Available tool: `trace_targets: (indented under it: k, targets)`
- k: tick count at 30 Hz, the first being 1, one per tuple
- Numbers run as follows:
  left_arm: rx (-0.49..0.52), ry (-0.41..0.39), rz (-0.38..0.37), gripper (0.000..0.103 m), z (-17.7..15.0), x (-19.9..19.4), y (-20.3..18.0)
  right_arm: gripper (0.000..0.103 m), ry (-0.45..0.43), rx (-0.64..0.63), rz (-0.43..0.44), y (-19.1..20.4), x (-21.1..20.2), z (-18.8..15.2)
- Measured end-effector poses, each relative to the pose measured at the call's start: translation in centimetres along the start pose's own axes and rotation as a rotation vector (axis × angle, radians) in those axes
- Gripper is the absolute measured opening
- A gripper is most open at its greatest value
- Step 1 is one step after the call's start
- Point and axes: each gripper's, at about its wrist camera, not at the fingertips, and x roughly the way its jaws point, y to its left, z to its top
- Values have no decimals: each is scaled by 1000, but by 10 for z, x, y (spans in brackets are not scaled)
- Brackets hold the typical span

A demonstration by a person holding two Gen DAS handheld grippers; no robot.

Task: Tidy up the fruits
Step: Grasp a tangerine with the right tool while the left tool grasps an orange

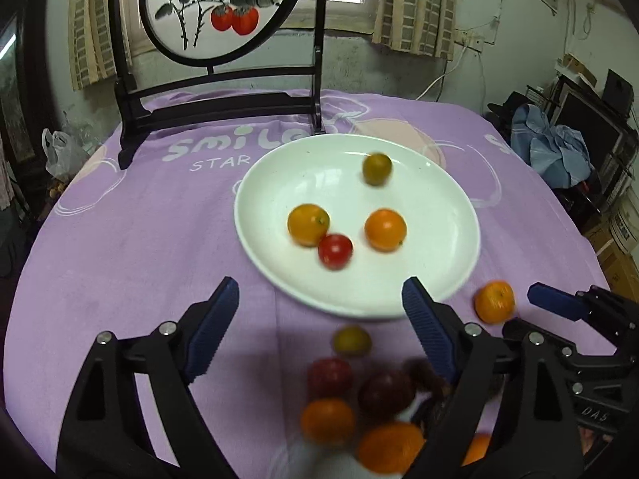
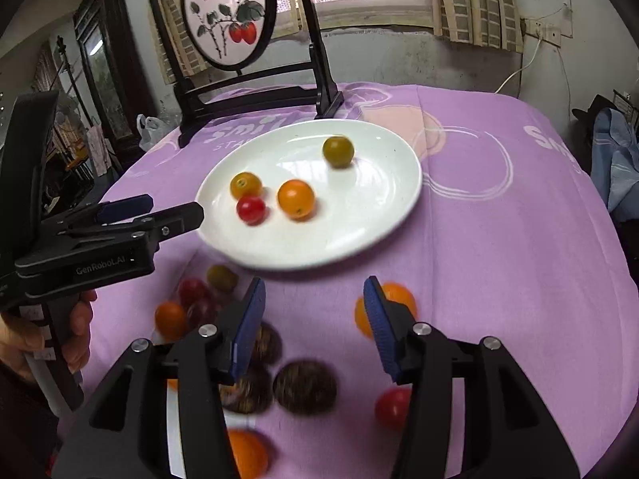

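I am holding my left gripper (image 1: 319,307) wide and my right gripper (image 2: 315,315) partly open, both empty, above loose small round fruits (image 2: 305,387) on the purple cloth (image 1: 139,239). Four fruits are lying on the white round plate (image 1: 439,207) ahead.

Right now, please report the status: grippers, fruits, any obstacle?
Left gripper open, empty. Right gripper open, empty. Four fruits on white plate; the rest loose on purple cloth. Nothing blocks the plate.
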Motion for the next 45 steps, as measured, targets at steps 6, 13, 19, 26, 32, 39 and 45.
trace_targets:
  k: [6,13,19,26,32,39,45]
  targets:
    - [8,23,5,89,-51,-24,-8,55,50,-52,24,16,-26,-48]
    - [8,16,-15,89,-80,-38,-8,55,98,-142,12,52,-27,-77]
    - [12,34,-49,90,-88,-30,-6,46,170,-184,-40,67,3,-86]
    - [-8,61,-80,90,-87,-28,-2,45,100,-118,-21,51,-15,-76]
    - [22,93,-97,89,-93,-25,-12,45,-12,13,11,16,-32,-76]
    - [-8,144,-135,65,-98,-14,-14,45,-9,37,66,8,-33,-78]
    - [-13,136,-158,52,-100,-8,-23,45,-24,19,93,13,-38,-80]
